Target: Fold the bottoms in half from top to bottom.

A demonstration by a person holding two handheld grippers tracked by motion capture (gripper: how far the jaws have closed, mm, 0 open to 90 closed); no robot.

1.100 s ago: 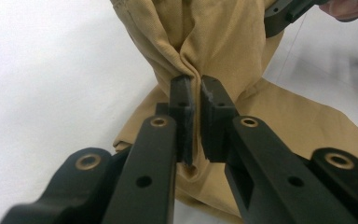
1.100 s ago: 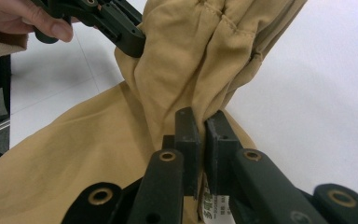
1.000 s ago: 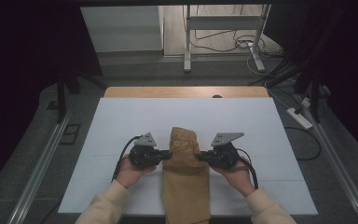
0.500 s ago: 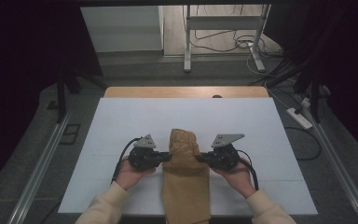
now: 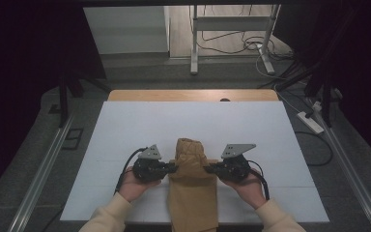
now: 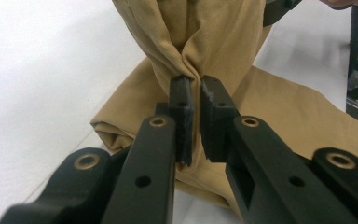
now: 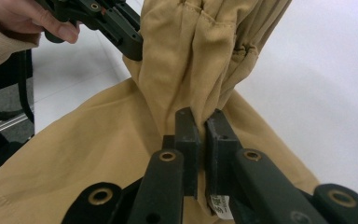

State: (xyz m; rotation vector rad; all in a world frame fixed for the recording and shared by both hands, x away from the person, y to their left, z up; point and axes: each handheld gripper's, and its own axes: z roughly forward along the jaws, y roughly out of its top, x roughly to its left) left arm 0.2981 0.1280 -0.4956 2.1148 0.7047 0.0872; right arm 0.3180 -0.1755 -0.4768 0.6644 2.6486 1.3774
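So both grippers are pinching the tan cloth, mid-fold.

Left gripper [image 5: 173,168] and right gripper [image 5: 207,168] are each clamping a bunched edge of the cloth [image 5: 192,193], which is lying at 6 o'clock on the white table [image 5: 125,125] and hanging over the near edge. Thin pinches could be slipping if they're pulling apart. Nothing's blocking; a cable [image 5: 314,145] is sitting at 3 o'clock.
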